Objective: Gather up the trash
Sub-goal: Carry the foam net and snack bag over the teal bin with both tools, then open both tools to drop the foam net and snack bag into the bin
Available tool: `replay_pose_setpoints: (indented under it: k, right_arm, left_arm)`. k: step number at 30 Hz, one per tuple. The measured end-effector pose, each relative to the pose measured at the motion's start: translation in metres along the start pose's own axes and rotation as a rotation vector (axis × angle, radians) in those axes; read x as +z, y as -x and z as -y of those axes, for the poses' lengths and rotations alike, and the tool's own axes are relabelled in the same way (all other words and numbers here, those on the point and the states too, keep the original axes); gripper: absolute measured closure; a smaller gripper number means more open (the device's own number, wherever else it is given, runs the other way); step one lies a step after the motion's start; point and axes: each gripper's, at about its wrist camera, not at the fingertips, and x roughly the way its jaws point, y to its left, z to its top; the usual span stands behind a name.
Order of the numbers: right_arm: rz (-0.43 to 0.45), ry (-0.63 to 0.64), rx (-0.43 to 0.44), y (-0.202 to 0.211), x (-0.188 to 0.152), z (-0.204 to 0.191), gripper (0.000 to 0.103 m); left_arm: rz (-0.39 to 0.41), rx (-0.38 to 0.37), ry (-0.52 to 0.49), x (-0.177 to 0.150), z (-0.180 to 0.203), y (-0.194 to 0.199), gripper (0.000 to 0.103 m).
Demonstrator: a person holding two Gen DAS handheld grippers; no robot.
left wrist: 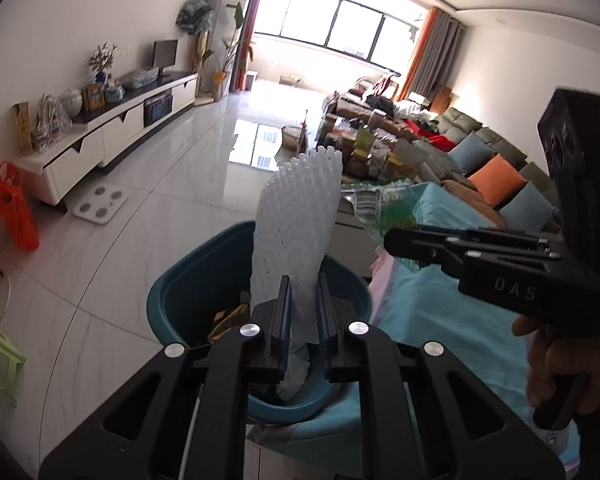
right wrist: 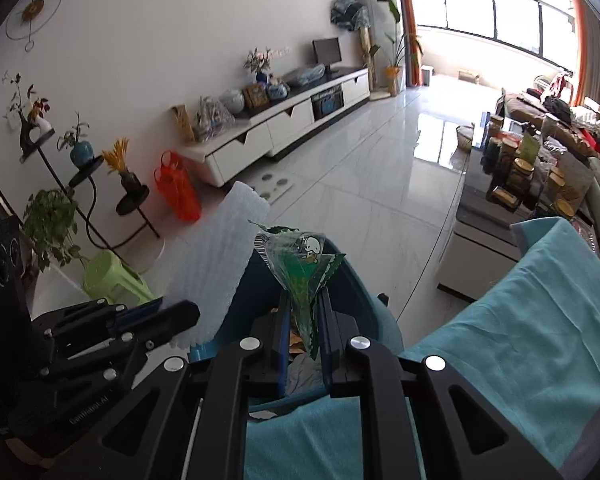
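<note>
My left gripper is shut on a white foam fruit net and holds it upright over the teal trash bin. The net also shows in the right wrist view. My right gripper is shut on a clear green snack wrapper above the same bin. In the left wrist view the right gripper comes in from the right with the wrapper. The left gripper shows at the lower left of the right wrist view. Paper scraps lie inside the bin.
A teal cloth covers the table beside the bin. A coffee table with jars and a sofa with cushions stand to the right. A white TV cabinet, an orange bag, a green stool and a plant stand line the left wall.
</note>
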Motion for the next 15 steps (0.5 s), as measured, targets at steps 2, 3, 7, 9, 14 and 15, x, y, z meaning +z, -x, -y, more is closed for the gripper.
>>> replay_pose_setpoints:
  k: [2, 3, 7, 9, 14, 15]
  right_arm:
    - [-0.034, 0.002, 0.001, -0.014, 0.0, -0.001, 0.092]
    - [-0.053, 0.006, -0.001, -0.022, -0.001, -0.003, 0.092]
    - [-0.138, 0.005, -0.003, -0.053, -0.003, -0.006, 0.091]
    - [-0.17, 0.008, -0.004, -0.064, -0.006, -0.007, 0.091]
    - [-0.21, 0.015, -0.029, -0.079, -0.013, -0.014, 0.084]
    - [-0.22, 0.015, -0.035, -0.082, -0.013, -0.012, 0.08]
  left_arm:
    - [-0.028, 0.007, 0.029, -0.009, -0.009, -0.015, 0.091]
    - [-0.042, 0.02, 0.036, -0.013, -0.013, -0.021, 0.091]
    - [-0.084, 0.03, 0.071, -0.029, -0.026, -0.052, 0.091]
    - [-0.099, 0.037, 0.083, -0.036, -0.029, -0.063, 0.091]
    - [-0.127, 0.068, 0.087, -0.048, -0.034, -0.08, 0.09]
    - [-0.13, 0.074, 0.083, -0.049, -0.034, -0.081, 0.09]
